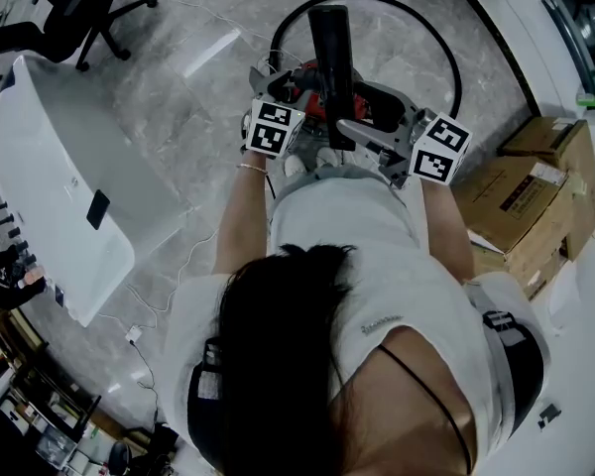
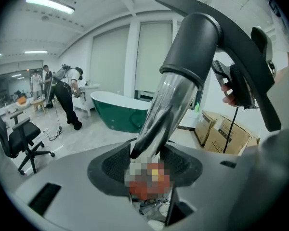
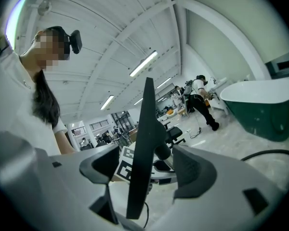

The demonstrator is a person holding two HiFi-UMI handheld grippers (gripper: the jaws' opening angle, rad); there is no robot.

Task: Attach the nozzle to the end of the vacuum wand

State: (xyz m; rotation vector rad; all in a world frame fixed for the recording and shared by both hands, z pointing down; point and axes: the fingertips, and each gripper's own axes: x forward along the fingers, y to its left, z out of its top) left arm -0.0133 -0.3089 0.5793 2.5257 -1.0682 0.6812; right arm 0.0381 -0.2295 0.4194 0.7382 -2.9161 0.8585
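- My left gripper (image 2: pixel 149 165) is clamped on the clear nozzle (image 2: pixel 171 105), whose upper end meets the wand's dark collar (image 2: pixel 192 42).
- My right gripper (image 3: pixel 147 165) has its jaws apart around a thin dark strip (image 3: pixel 143 129), not pressing it.
- I'd close the right first, keep nozzle and collar in line, then push straight until it seats.

Both forearms extended ahead, left tool (image 2: pixel 151 162) clamped tight, right tool (image 3: pixel 147 167) jaws apart
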